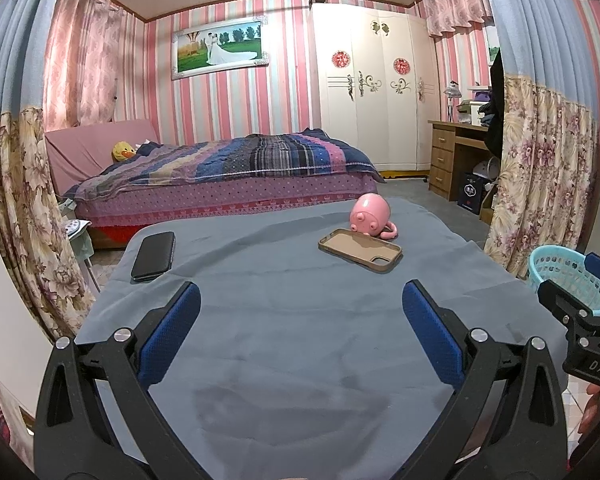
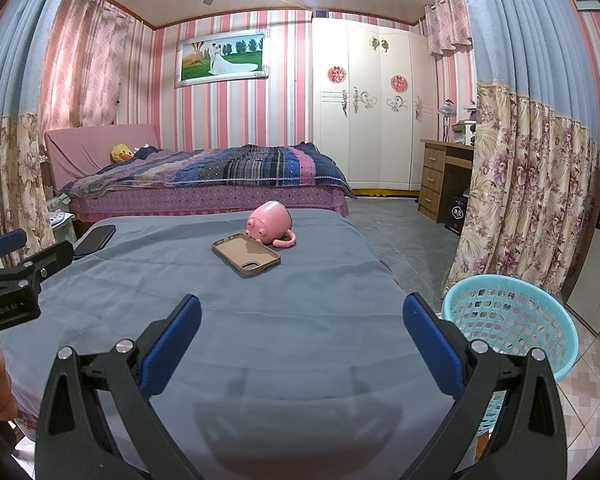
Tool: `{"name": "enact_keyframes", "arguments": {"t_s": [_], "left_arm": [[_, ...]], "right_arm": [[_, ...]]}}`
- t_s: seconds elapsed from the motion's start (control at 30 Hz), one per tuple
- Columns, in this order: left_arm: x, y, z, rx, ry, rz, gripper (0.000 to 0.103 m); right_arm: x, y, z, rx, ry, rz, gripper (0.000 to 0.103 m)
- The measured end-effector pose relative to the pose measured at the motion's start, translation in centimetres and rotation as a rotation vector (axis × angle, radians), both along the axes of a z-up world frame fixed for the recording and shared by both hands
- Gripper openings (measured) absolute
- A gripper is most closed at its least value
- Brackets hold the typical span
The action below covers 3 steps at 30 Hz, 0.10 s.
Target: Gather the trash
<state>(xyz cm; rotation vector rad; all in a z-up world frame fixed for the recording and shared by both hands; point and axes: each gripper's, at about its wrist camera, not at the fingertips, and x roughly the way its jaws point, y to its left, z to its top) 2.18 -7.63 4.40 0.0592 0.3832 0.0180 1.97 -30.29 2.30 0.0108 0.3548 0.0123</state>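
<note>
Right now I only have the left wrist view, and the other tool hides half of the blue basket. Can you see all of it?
Observer: Yes. In the right wrist view the blue basket shows whole, standing on the floor beside the right edge of the cloth-covered table.
Operator: Anything in it?
Observer: No trash shows against its inner walls. Its bottom is out of sight.
Operator: Is the right tool holding something?
Observer: No. The right tool is open, with nothing between its fingers.
</note>
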Motion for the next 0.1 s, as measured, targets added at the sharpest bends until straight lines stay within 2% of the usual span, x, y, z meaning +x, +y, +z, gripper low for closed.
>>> {"name": "enact_keyframes", "arguments": {"t_s": [0.1], "left_arm": [[-0.01, 0.02, 0.1, 0.0, -0.002, 0.0, 0.098]], "right_arm": [[-0.01, -0.07, -0.01, 0.001, 0.0, -0.001, 0.098]]}}
